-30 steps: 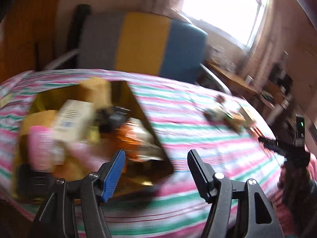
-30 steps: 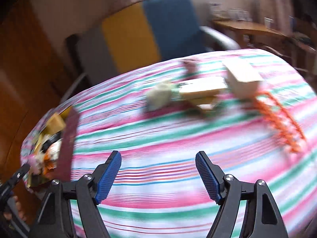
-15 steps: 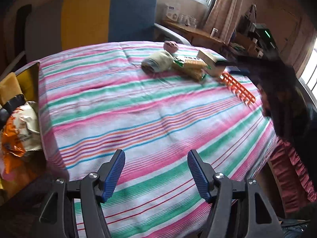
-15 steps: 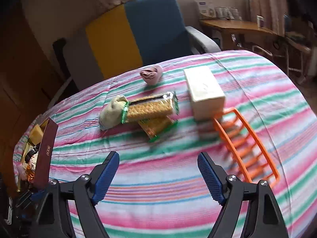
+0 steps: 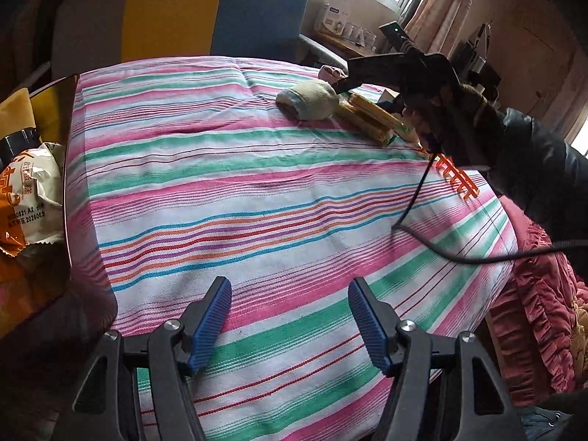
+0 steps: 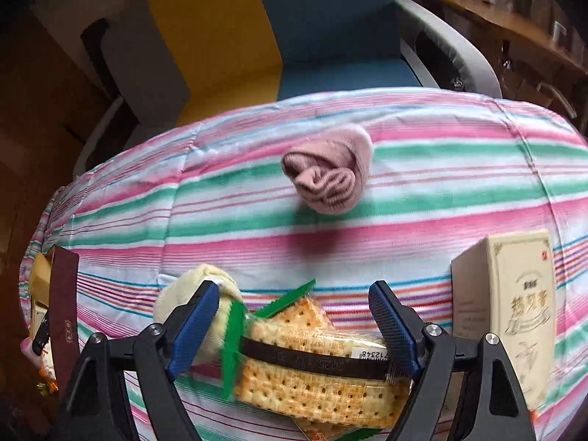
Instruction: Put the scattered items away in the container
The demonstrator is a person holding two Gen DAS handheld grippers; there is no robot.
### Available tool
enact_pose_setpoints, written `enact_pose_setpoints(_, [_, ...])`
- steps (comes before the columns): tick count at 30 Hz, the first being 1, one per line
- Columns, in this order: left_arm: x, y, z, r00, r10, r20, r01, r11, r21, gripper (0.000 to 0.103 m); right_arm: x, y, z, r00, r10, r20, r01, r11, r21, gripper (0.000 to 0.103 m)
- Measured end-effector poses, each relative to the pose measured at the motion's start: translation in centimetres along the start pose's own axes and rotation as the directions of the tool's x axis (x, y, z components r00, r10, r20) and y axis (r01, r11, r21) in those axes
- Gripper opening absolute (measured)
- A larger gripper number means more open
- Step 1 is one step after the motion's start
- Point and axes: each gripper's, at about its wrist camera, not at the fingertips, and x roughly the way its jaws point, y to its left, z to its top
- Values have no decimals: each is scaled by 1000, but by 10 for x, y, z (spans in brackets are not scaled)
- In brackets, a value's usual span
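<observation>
Two wrist views shared one striped table (image 5: 257,169), its pink, green and white cloth filling most of each frame, with a yellow-and-blue armchair (image 6: 264,29) behind it and a window, curtain and cluttered wooden shelf beyond. At the left edge the open container (image 5: 68,183) was cut off by the frame, so only a snack bag and parts of other contents showed inside it. A cream carton (image 6: 514,305) stood upright at the right, partly out of frame, and an orange rack (image 5: 459,180) lay mostly hidden behind a dark sleeve (image 5: 533,169). The cracker packet (image 6: 312,378) lay between the pads of the right tongs (image 6: 301,330), whose jaws had just been opening and stood clear of it, gripping nothing. A cream sock roll (image 6: 183,294) touched the packet's left end, partly behind a pad; a pink sock roll (image 6: 330,172) sat apart, farther back. The left tongs (image 5: 290,323) hung released over bare cloth near the container.
</observation>
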Motion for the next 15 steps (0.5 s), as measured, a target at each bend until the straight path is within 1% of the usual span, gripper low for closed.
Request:
enact_pose_setpoints(2, [0, 0, 0, 1000, -2, 5, 2, 1000, -8, 68, -5, 1, -17, 999, 39, 8, -39, 999, 0, 85])
enact_pose_setpoints(7, [-4, 0, -4, 1000, 6, 7, -6, 1000, -21, 68, -19, 21, -65, 994, 109, -11, -109, 991, -80, 84])
enact_pose_setpoints(9, [-6, 0, -6, 1000, 11, 6, -11, 1000, -29, 68, -25, 31, -86, 982, 184, -35, -186, 978, -95, 84])
enact_pose_setpoints(13, [-13, 0, -11, 1000, 23, 0, -23, 999, -39, 68, -33, 56, -135, 942, 323, -96, -334, 932, -143, 84])
enact_pose_setpoints(15, [-17, 1, -13, 1000, 28, -4, -28, 998, -47, 68, -40, 63, -155, 932, 350, -95, -361, 921, -147, 84])
